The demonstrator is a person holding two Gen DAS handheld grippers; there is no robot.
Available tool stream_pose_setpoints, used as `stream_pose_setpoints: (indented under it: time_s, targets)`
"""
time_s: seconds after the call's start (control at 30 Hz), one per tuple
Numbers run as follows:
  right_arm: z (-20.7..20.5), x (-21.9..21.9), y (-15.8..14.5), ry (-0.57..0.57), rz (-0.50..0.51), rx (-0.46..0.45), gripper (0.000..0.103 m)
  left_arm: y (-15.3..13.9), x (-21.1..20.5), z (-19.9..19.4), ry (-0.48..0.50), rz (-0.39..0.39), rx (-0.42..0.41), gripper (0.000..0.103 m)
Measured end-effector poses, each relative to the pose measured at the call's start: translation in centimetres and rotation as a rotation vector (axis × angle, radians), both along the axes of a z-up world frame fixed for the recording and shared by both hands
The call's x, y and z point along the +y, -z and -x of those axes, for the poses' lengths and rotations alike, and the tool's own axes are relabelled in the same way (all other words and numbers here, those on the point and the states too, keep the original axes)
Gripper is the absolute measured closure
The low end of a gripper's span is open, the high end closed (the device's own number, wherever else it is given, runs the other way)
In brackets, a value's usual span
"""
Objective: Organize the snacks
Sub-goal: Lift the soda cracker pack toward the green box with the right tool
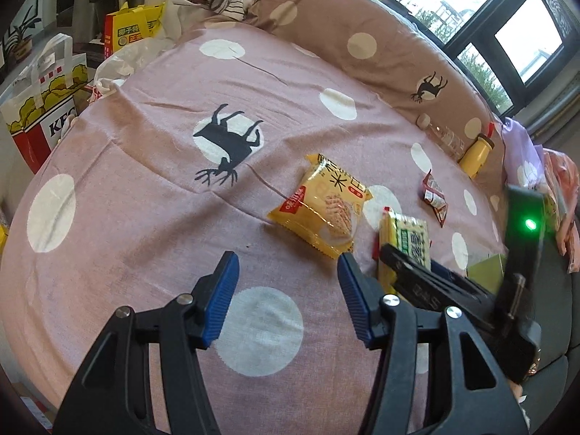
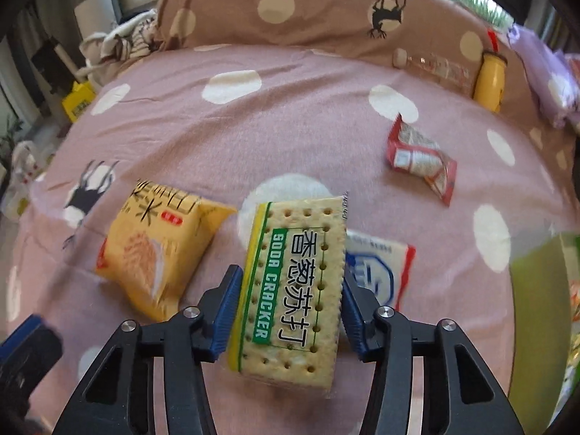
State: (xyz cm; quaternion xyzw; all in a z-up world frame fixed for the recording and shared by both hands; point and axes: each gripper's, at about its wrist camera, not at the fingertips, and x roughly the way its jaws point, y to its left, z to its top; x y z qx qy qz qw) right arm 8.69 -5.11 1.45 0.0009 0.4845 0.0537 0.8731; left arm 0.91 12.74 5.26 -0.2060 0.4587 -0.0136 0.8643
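My right gripper [image 2: 290, 297] is shut on a soda cracker pack [image 2: 293, 290], its blue pads pressing both long sides just above the pink spotted bedsheet [image 2: 253, 127]. In the left wrist view the same cracker pack [image 1: 402, 239] stands on edge in the right gripper [image 1: 406, 264]. My left gripper [image 1: 288, 282] hovers open over the sheet with nothing between its fingers. A yellow rice-cracker bag [image 1: 320, 204] lies just beyond it, also seen as the yellow bag [image 2: 159, 250]. A red-and-white snack packet [image 2: 420, 159] lies farther right. A white-blue packet [image 2: 377, 268] lies under the held pack.
A brown spotted pillow [image 2: 290, 11] runs along the far edge, with a clear bottle [image 2: 431, 63] and a yellow bottle [image 2: 489, 79] against it. A green box [image 2: 540, 308] sits at the right. A KFC bag [image 1: 43, 105] and yellow bags [image 1: 127, 29] stand at the bed's left.
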Motion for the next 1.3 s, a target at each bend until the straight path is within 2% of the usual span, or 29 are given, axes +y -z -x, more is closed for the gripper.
stream_pose_setpoints:
  time_s: [0.1, 0.27, 0.4, 0.53, 0.63, 0.67, 0.8, 0.9, 0.97, 1.07, 1.2, 1.3]
  targets:
    - [2.4, -1.8, -0.3, -0.015, -0.105, 0.033, 0.051, 0.1, -0.9, 0.1, 0.024, -0.013, 0.002, 0.046]
    - [6.1, -4.0, -0.2, -0.051, -0.18, 0.052, 0.051, 0.3, -3.0, 0.4, 0.088, -0.039, 0.001, 0.047]
    - [7.5, -5.8, 0.9, -0.028, -0.201, 0.096, 0.051, 0.6, -4.9, 0.6, 0.145, -0.058, 0.004, 0.048]
    - [7.1, -8.0, 1.2, 0.052, -0.262, 0.132, 0.05, 1.0, -6.4, 0.8, 0.201, -0.059, 0.018, 0.048]
    - [7.5, -10.2, 0.3, 0.077, -0.371, 0.096, 0.046, 1.3, -7.8, 1.0, 0.254, -0.038, 0.037, 0.048]
    - [7.6, -10.7, 0.2, 0.087, -0.39, 0.089, 0.043, 1.5, -8.3, 1.1, 0.282, -0.023, 0.045, 0.048]
    - [7.7, -12.1, 0.3, 0.111, -0.453, 0.085, 0.042, 2.7, -10.4, 1.0, 0.388, 0.068, 0.1, 0.048]
    - [7.4, -12.2, 1.1, 0.105, -0.537, 0.129, 0.042, 3.5, -12.0, 1.1, 0.435, 0.094, 0.136, 0.053]
    - [7.1, -12.0, 1.6, 0.084, -0.567, 0.154, 0.042, 4.1, -12.9, 1.1, 0.451, 0.125, 0.156, 0.061]
    - [6.8, -11.8, 2.4, 0.091, -0.553, 0.17, 0.043, 4.7, -13.8, 1.1, 0.46, 0.16, 0.178, 0.067]
    - [6.6, -11.0, 3.3, 0.08, -0.548, 0.21, 0.049, 4.4, -14.7, 1.5, 0.456, 0.111, 0.151, 0.065]
    - [7.0, -10.5, 2.8, 0.081, -0.504, 0.184, 0.049, 3.9, -14.9, 1.8, 0.458, 0.092, 0.117, 0.066]
